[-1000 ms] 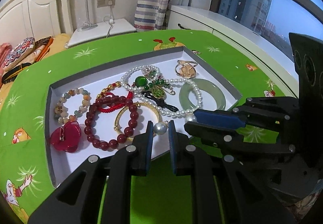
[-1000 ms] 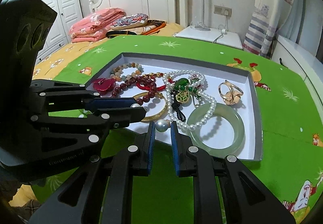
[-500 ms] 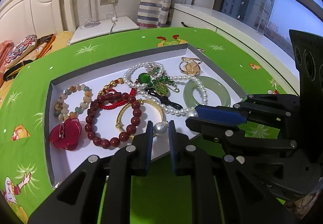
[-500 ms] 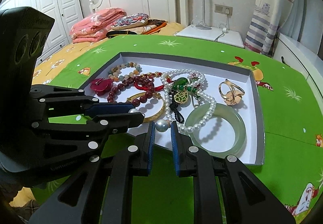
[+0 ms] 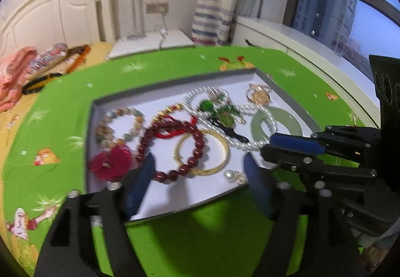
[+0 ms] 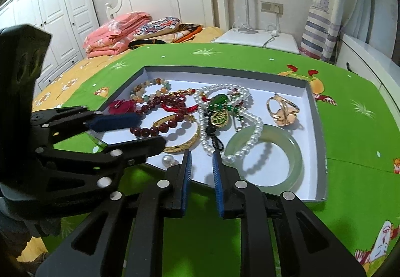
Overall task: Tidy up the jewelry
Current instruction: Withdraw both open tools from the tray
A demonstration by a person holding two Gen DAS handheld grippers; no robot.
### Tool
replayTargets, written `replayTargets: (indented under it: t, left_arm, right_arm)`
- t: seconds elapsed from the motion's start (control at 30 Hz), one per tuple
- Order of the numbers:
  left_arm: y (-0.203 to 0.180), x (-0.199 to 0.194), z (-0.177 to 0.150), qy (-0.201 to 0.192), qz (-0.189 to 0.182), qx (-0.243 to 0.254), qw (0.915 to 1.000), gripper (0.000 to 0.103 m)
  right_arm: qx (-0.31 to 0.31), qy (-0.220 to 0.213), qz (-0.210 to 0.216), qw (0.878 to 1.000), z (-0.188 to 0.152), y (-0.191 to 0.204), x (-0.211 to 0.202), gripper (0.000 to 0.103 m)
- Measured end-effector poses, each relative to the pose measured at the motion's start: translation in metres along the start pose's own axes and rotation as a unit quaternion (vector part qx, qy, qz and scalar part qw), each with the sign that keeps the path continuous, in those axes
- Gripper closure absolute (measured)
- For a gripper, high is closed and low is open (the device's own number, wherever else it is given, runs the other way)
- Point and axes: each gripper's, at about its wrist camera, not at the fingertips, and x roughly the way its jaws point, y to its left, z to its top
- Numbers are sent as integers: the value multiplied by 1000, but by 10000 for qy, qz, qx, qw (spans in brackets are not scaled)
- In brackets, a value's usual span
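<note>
A grey-rimmed white tray [image 5: 175, 82] [image 6: 318, 127] on a green cloth holds jewelry: a dark red bead bracelet [image 5: 195, 149] [image 6: 150, 131], a gold bangle [image 5: 215, 167], a pearl necklace [image 6: 252, 124], a jade bangle [image 5: 290, 124] [image 6: 292, 152], a gold ring [image 6: 282, 112]. A loose pearl earring [image 5: 231, 175] [image 6: 168, 159] lies on the tray floor near the front edge. My left gripper [image 5: 200, 177] is open around it, holding nothing. My right gripper [image 6: 201, 164] stands slightly open and empty just right of the pearl.
A red flower clip [image 5: 110, 164] and a pastel bead bracelet [image 5: 117, 127] lie at the tray's left. A bed with folded bedding [image 6: 120, 32] stands behind the table, a white nightstand [image 6: 257, 38] beside it. A window sill [image 5: 312, 44] runs along the right.
Both grippers had been shut on the pearl earring. They have opened, the left one wide, and the pearl now lies on the tray floor.
</note>
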Motion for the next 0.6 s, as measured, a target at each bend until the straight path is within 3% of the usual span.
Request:
replayTargets:
  t: [0.1,0.2,0.27,0.37,0.43,0.53,0.6]
  left_arm:
    - [0,-20,1,-291,321,-11,9991,15]
    - [2,-41,2,-581,542,-146,9967,5]
    - [6,-58,1,-749,616,-325,9948,5]
    - [9,-76,-3,-815,770,-492,9925,5]
    - [6,-83,-8,-846,1063,-505,9894,5]
    - [1,-86,-18,-814,1606,-502,9824,5]
    - [0,-87,-24,-827,1667,-520,9811,5]
  right_arm:
    - [35,-127,-24,9999,3,1,-11,82]
    - [127,-297,-173,9993,7,4,-26,68]
    - [233,-521,-252,9981,9,5,-42,56]
    - [453,-759,-532,9947,7,2,-59,23]
    - [578,-838,-551,9933,3,1,-66,18]
    - [704,-835,-652,9919,-5,1,-70,18]
    - [702,-772,-714,9920,-10,4,-68,18]
